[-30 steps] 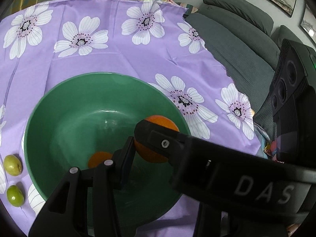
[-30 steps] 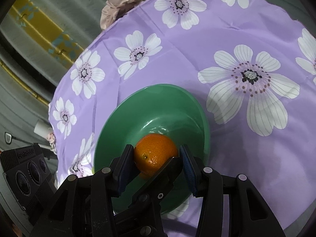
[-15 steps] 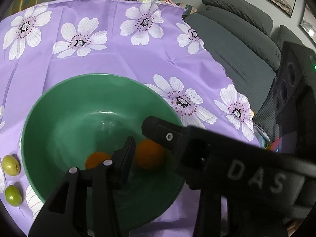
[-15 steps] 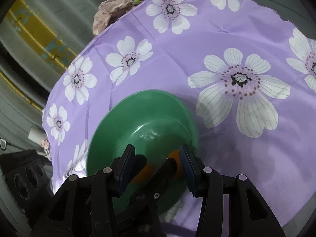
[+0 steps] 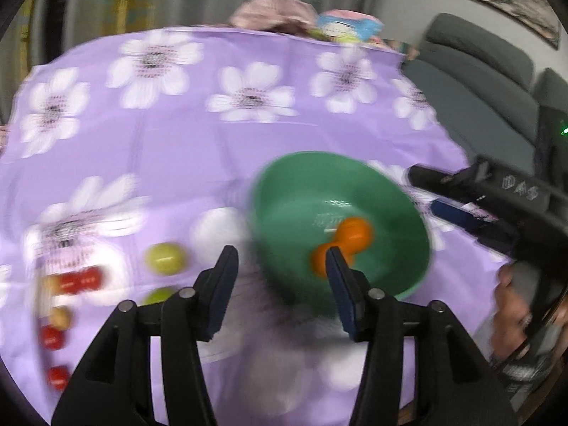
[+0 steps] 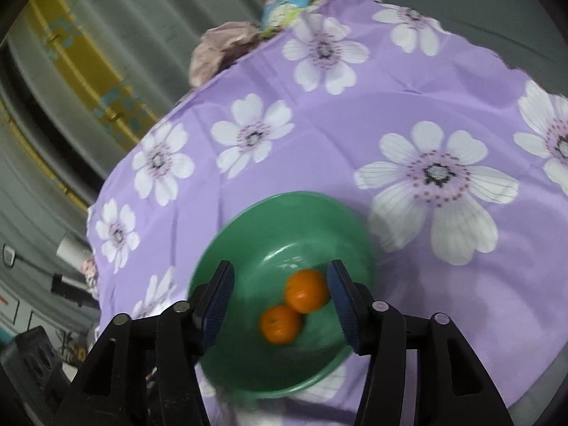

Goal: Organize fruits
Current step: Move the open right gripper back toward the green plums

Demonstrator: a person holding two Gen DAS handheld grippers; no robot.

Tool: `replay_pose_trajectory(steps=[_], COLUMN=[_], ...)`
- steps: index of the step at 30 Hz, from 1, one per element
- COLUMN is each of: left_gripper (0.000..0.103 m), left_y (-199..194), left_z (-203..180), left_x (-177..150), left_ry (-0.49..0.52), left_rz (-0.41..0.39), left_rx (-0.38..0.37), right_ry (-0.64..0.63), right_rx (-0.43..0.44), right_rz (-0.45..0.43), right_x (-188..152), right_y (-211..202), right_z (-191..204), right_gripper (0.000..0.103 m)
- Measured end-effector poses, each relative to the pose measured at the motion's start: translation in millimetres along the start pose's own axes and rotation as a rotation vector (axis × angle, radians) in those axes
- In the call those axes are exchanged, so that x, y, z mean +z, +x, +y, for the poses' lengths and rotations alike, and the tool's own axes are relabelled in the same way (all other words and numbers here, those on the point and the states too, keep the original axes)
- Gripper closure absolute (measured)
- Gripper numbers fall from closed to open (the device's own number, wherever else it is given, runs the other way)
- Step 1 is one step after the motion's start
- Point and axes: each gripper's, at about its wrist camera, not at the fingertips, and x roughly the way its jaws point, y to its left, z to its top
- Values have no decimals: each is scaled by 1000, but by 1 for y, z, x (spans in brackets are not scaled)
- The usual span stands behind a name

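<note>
A green bowl (image 6: 248, 234) on the purple flowered cloth holds two oranges (image 6: 306, 290), side by side on its floor. My right gripper (image 6: 278, 298) hovers over the bowl, jaws opening, with nothing pressed between the pads; the oranges lie loose below. The blurred left wrist view shows the same bowl (image 5: 284, 191) and oranges (image 5: 355, 234). My left gripper (image 5: 278, 280) hangs above the bowl's left rim, jaws opening and empty. Two green fruits (image 5: 165, 258) and several red fruits (image 5: 76, 280) lie on the cloth to its left. The right gripper (image 5: 461, 213) shows at the right edge.
A grey sofa (image 5: 479, 81) stands beyond the table's right edge. Crumpled cloth and a colourful packet (image 5: 348, 26) sit at the far edge. A hand (image 5: 514, 305) holds the right tool. Curtains hang behind. A black speaker (image 6: 32, 358) stands low at the left.
The right gripper opened and dropped its orange into the bowl beside the first one, then rose. The left gripper swung left and widened, bringing the green and red fruits into view.
</note>
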Motion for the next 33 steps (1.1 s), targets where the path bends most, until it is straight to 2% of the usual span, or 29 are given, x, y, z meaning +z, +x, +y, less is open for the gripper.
replay_pose_trajectory(steps=[2, 4, 8, 10, 12, 14, 16, 20, 25, 28, 31, 33], left_gripper=[43, 38, 38, 38, 38, 38, 38, 38, 38, 38, 38, 38], left_y=[-13, -22, -25, -20, -16, -21, -21, -25, -23, -21, -22, -23], left_z=[24, 45, 85, 97, 103, 109, 111, 120, 140, 146, 153, 157], left_x=[-7, -14, -35, -39, -38, -41, -40, -40, -40, -41, -43, -44], left_ry=[-25, -56, -151, -191, -199, -206, -180, -166, -235, -275, -323, -360], left_rz=[-20, -45, -96, -75, -39, -83, -72, -90, -63, -38, -29, -30], left_rx=[58, 66, 90, 102, 114, 139, 202, 253, 260, 279, 262, 238], right_ry=[-31, -68, -140, -169, -192, -214, -238, -295, -317, -396, -379, -388], right_rx=[2, -5, -42, -45, -41, -40, -41, -10, 40, 30, 35, -23], right_rz=[1, 2, 5, 14, 13, 0, -6, 52, 189, 191, 177, 194], right_x=[-3, -8, -16, -22, -26, -31, -36, -42, -39, -43, -61, -72], right_y=[0, 1, 11, 17, 21, 23, 25, 32, 52, 66, 81, 91], right_z=[11, 25, 47, 56, 63, 72, 81, 109, 154, 174, 162, 155], right_gripper=[37, 37, 37, 37, 37, 37, 37, 36, 36, 36, 36, 36])
